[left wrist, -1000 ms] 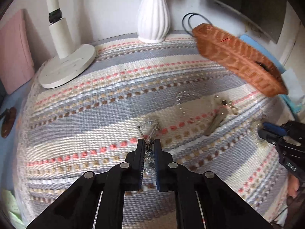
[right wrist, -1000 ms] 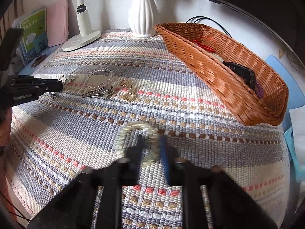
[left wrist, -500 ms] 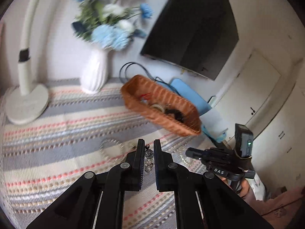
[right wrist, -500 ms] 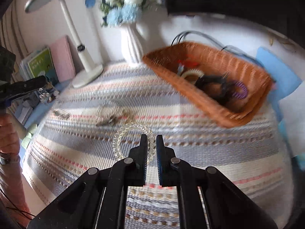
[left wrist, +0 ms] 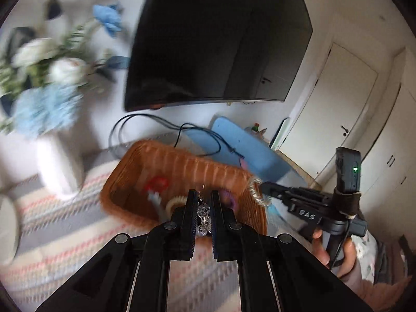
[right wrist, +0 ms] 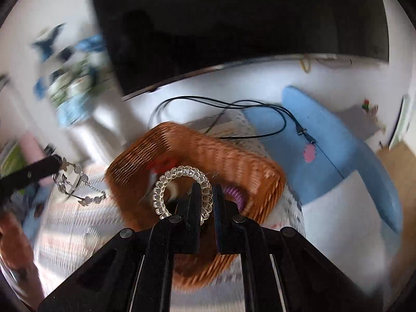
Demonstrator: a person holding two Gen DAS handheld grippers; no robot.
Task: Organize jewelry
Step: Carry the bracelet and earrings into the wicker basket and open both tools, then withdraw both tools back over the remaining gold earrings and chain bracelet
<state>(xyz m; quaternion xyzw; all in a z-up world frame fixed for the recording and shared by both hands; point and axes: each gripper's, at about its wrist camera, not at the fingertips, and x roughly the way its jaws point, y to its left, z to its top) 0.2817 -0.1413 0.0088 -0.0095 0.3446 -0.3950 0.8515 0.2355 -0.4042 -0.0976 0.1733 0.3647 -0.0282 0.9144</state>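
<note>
1. Striped woven cloth (left wrist: pixel 59 236) in grey, cream and coral covers the table, and both views are smeared by motion blur.
2. A second ago both grippers were low over this cloth among the scattered jewelry; now they are raised, and each view looks down at the brown wicker basket (left wrist: pixel 182 161) near the back of the table.
3. The left gripper (left wrist: pixel 202 208) is pinched on a crystal bracelet (left wrist: pixel 203 217), its clear beads bunched between the two black fingers. In the right wrist view the same bracelet (right wrist: pixel 78 187) dangles in a loop from the left gripper's tip (right wrist: pixel 56 165), just left of the basket (right wrist: pixel 208 156).
4. The right gripper (right wrist: pixel 206 202) is clamped on a clear spiral hair tie (right wrist: pixel 182 174), which earlier lay flat on the cloth. Its coil now stands up in front of the basket's opening.
5. In the left wrist view the right gripper (left wrist: pixel 262 189) reaches in beside the basket's right rim, held by a hand (left wrist: pixel 335 249).
6. Inside the basket, a red item (left wrist: pixel 157 183) and a purple coil (right wrist: pixel 234 195) show; other contents are too blurred to name.
7. Behind the table stand a white vase (left wrist: pixel 57 166) with blue and white flowers (left wrist: pixel 44 83), a dark wall-mounted screen (left wrist: pixel 221 39), black cables (left wrist: pixel 169 127), a blue cushion (right wrist: pixel 338 150) and a white door (left wrist: pixel 335 109).
</note>
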